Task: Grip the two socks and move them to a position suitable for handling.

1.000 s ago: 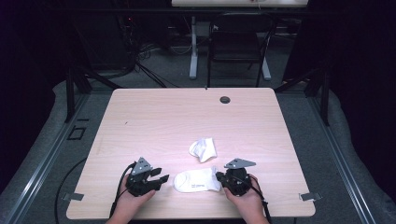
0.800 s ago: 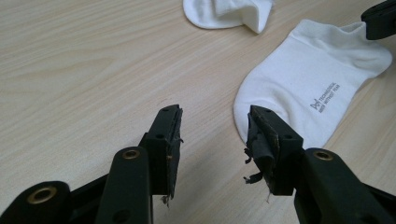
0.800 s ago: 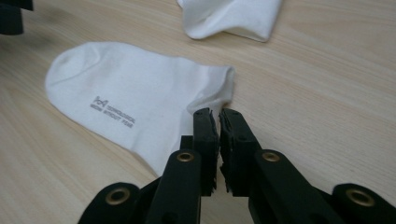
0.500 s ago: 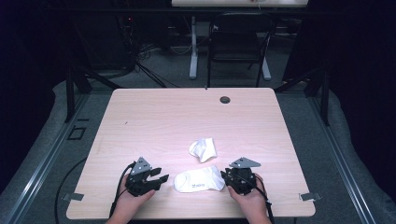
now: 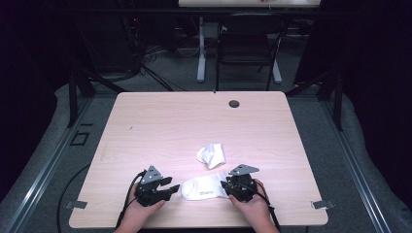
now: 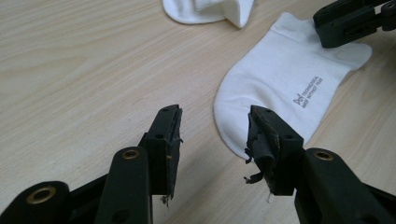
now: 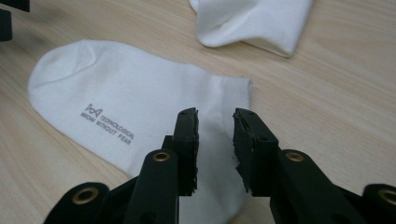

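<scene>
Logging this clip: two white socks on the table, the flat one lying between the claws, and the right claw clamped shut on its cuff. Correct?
Not quite. The right claw is open over the flat sock's cuff, its jaws having just opened, as the right gripper view shows. The crumpled sock and the rest stand.

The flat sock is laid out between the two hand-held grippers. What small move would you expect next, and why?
Probably the right hand-held gripper backs off the flat sock and goes toward the crumpled sock. Its jaws have just been opening and now stand apart over the cuff end, gripping nothing. The sock lies smooth on the table. The left hand-held gripper waits open at the toe.
</scene>
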### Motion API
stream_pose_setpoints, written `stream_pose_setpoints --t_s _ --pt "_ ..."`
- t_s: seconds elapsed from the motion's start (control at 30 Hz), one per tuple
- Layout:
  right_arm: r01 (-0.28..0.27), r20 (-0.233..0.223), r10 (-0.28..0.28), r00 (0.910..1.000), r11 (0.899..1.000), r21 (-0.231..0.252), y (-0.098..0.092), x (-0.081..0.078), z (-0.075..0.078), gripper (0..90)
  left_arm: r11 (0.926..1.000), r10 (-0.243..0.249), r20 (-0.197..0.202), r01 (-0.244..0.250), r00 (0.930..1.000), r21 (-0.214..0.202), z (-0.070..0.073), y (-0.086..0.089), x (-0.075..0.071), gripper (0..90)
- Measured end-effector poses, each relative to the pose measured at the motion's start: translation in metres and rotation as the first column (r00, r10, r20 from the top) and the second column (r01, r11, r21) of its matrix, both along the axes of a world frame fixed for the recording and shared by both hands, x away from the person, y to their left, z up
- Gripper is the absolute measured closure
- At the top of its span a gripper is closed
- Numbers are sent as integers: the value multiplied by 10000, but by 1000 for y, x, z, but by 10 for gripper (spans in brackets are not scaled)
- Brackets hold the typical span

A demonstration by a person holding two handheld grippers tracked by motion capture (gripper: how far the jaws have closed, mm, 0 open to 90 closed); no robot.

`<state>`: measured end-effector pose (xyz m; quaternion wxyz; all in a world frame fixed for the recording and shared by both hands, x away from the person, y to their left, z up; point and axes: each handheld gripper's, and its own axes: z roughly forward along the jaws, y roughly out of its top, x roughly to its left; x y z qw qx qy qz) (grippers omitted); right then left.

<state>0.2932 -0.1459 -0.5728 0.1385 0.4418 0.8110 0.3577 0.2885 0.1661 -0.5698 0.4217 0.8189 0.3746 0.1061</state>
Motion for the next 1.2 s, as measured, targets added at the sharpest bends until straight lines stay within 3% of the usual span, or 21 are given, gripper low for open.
stream_pose_setpoints --t_s 0.1,0.47,0.53,0.7,0.93,1.2 --pt "64 -108 -64 9999 10000 -14 -1 0 -1 701 9999 -30 -102 29 9999 -135 -2 -3 0 542" --pt "-36 -432 31 9991 9999 -123 11 -12 -1 727 9986 -518 -340 521 9981 74 -7 -18 -5 544" --pt "-159 -472 152 9988 9998 -153 17 -16 -1 730 9970 -670 -325 682 9972 367 -10 -24 -5 542" --pt "-250 -616 242 9978 9996 -117 22 -20 0 730 9951 -756 -190 767 9970 627 -12 -27 -6 537" --pt "-304 -684 298 9972 9995 -86 20 -23 0 736 9938 -824 -59 826 9966 747 -13 -25 -8 556" --pt "-353 -1143 356 9928 9994 43 14 -26 2 761 9923 -914 -1 911 9958 836 -13 -22 -13 560"
